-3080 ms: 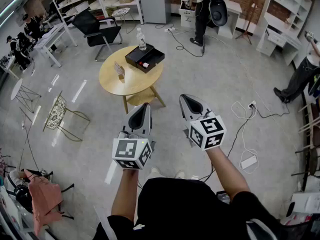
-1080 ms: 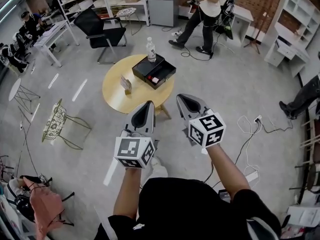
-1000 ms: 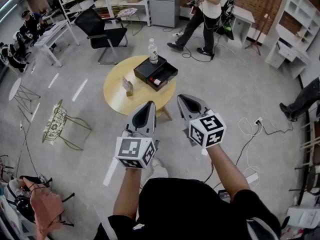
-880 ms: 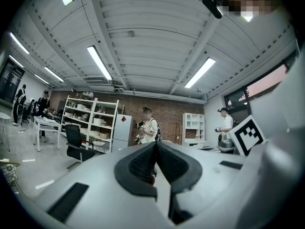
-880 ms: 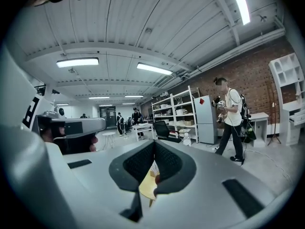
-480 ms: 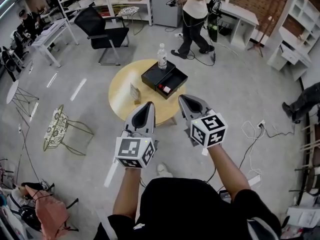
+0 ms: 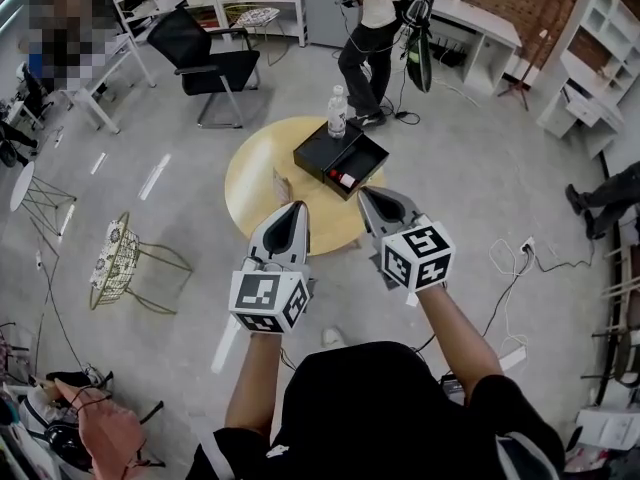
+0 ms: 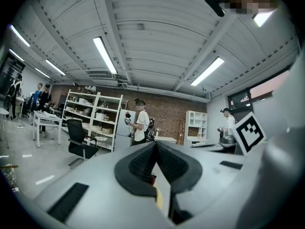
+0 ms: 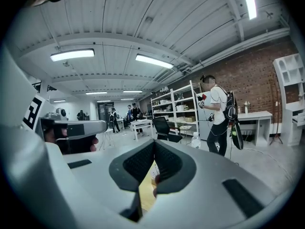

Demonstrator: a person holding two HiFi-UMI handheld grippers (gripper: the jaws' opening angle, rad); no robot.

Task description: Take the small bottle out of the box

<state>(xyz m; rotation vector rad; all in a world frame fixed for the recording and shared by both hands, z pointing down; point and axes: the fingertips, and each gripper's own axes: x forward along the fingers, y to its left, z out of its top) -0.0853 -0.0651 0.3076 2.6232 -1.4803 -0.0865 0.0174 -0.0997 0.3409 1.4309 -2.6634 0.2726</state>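
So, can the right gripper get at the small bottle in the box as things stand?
Probably not yet. The right gripper is shut and looks held short of the table. The box lies open, though, and nothing blocks the small bottle inside.

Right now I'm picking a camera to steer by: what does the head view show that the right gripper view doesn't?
Head view only: the open black box from above, a small red item inside it, and the whole round table.
Right gripper view only: the ceiling lights, and a close look at the right claw, shut with nothing in it.
Both: the water bottle, the black chair and a person in a white shirt.
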